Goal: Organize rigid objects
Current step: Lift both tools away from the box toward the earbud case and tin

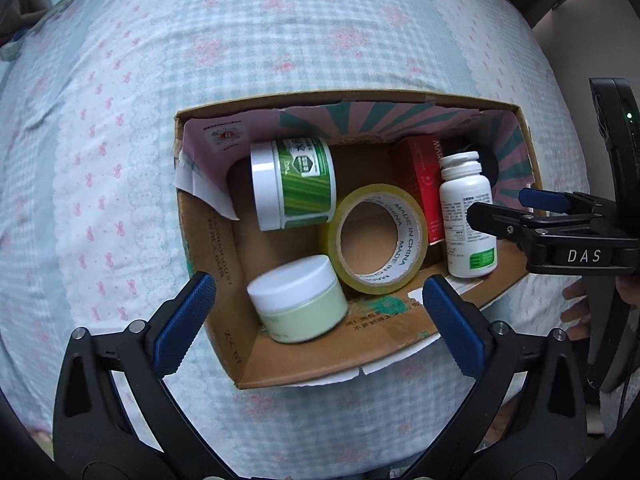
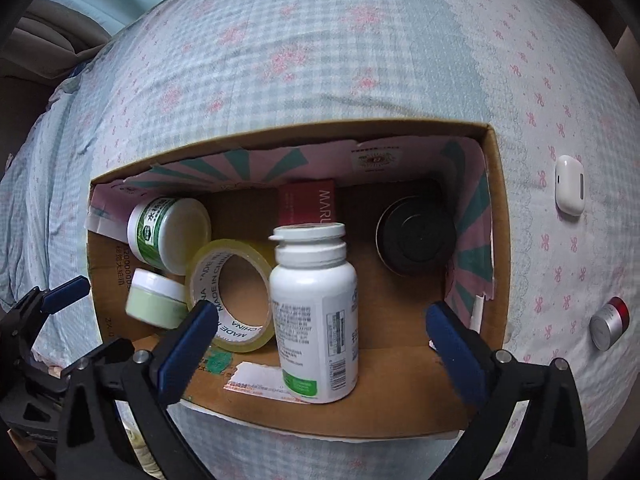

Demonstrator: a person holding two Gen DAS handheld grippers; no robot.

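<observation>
A cardboard box (image 1: 304, 364) lies on the bed and holds a white pill bottle (image 1: 468, 216), a tape roll (image 1: 376, 240), a pale green jar (image 1: 298, 300), a green-labelled jar (image 1: 292, 184), a red carton (image 1: 420, 184) and a black round tin (image 2: 416, 236). The left gripper (image 1: 316, 320) is open and empty above the box's near edge. The right gripper (image 2: 324, 344) is open, its fingers on either side of the pill bottle (image 2: 314, 316) with gaps, and it also shows from the side in the left wrist view (image 1: 504, 208).
The box (image 2: 496, 220) sits on a checked blue bedspread with pink bows (image 1: 120, 160). To its right on the bedspread lie a white earbud case (image 2: 570, 190) and a small silver cylinder with a red end (image 2: 608, 322).
</observation>
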